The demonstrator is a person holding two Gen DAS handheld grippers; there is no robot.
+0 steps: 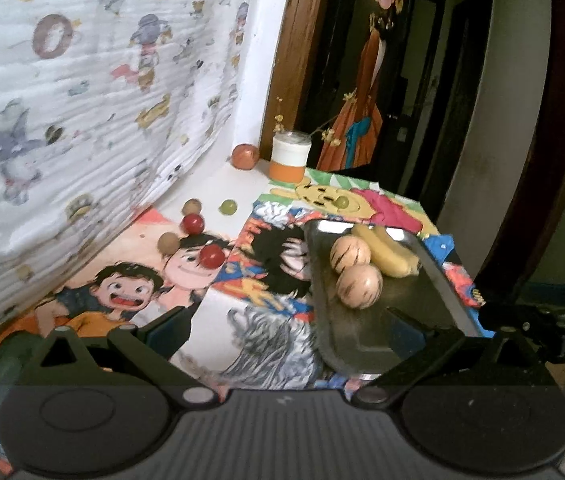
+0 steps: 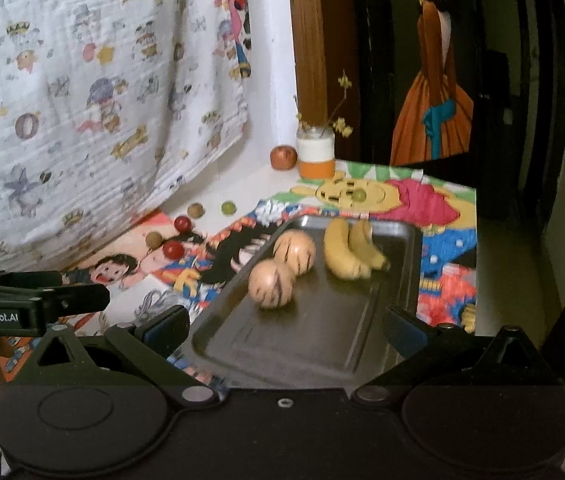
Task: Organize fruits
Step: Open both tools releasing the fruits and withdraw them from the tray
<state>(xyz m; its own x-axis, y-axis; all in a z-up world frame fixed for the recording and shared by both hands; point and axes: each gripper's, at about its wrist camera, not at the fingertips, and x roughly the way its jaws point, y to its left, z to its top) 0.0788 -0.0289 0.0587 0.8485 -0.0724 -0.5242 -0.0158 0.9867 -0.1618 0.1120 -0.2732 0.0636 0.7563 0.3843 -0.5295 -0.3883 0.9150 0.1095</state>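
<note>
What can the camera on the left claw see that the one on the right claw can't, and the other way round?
Only the left view shows the bottom of the cartoon mat with the laughing boy at full size, and the right claw's side at its right edge.

Only the right view shows the whole metal tray, near rim included, and the left claw's side.

Both show two striped round fruits beside bananas on the tray, loose small fruits such as a red one, and the jar.

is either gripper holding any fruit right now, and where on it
Nothing is held. The left gripper and right gripper are both open and empty; the yellow bananas lie on the dark metal tray.
</note>
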